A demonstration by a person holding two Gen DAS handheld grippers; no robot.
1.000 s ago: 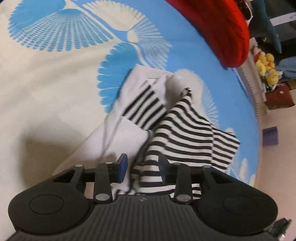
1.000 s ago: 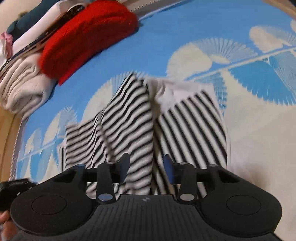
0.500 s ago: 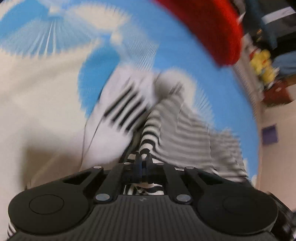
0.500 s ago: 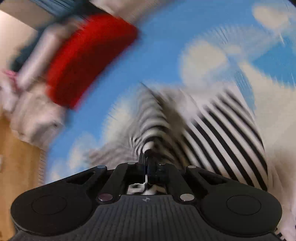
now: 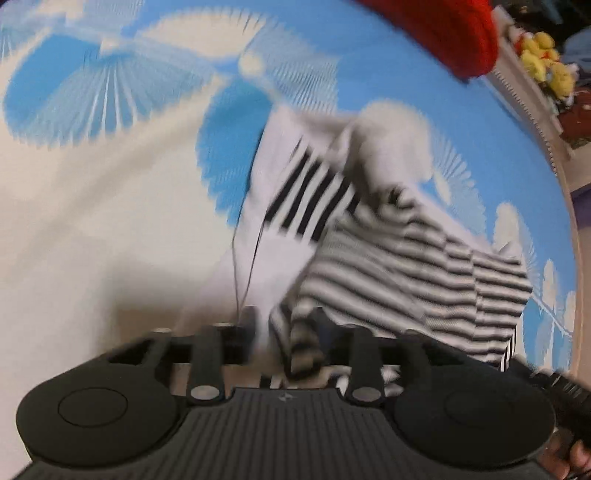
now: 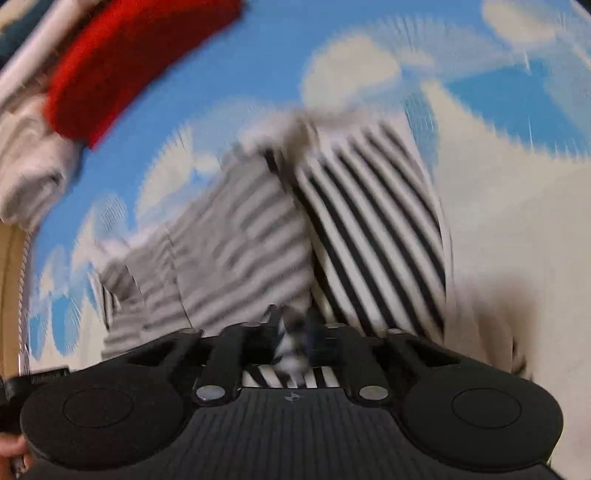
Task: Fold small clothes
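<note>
Blue-and-cream fan-patterned bedding carries the small black-and-white striped cotton garment, crumpled near its middle, a red knitted bundle well apart beyond it. Both tongs have just been opening: the left gripper and right gripper each stand about half spread, with a striped fold between the jaws, seemingly slack rather than pinched. This looks like a release after a fold; next, choosing fresh edges to grasp.

Both fisheye views are bright, evenly lit, heavily motion-blurred, bowed at the edges, with soft shadows.
</note>
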